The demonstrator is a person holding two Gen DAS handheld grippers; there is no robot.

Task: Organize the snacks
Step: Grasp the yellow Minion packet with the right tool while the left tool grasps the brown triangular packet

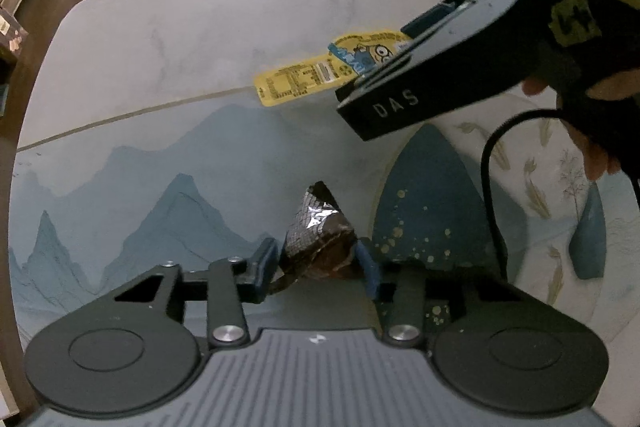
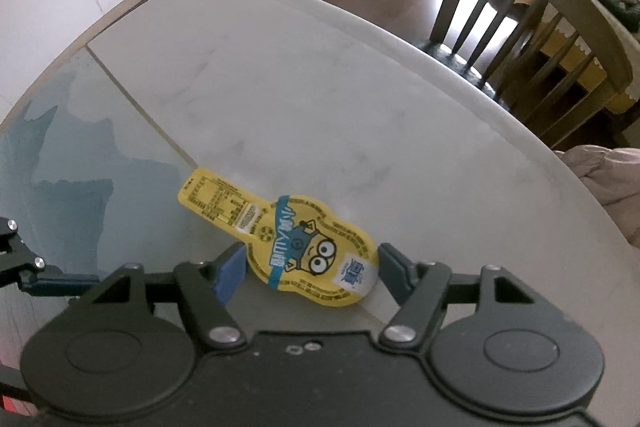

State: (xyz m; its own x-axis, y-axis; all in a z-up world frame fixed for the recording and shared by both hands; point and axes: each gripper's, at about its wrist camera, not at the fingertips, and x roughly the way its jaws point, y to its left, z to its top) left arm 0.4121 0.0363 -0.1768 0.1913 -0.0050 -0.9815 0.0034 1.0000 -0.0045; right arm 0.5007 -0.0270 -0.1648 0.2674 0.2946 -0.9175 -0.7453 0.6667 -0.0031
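Observation:
A silver and brown foil-wrapped snack (image 1: 318, 233) stands between the fingers of my left gripper (image 1: 316, 265), which is shut on it just above the blue mountain-print mat (image 1: 160, 187). A yellow Minion-print snack packet (image 2: 280, 247) lies flat on the white table (image 2: 320, 99); it also shows in the left wrist view (image 1: 316, 75). My right gripper (image 2: 310, 273) is open, its two fingers on either side of the packet's wide end, apart from it. In the left wrist view the right gripper's body (image 1: 440, 67) hangs over the packet.
A wooden chair (image 2: 532, 27) stands at the table's far right edge. A white mat with a leaf print (image 1: 552, 187) lies to the right of the blue one. A black cable (image 1: 490, 179) hangs down at the right. Dark wood floor lies beyond the table.

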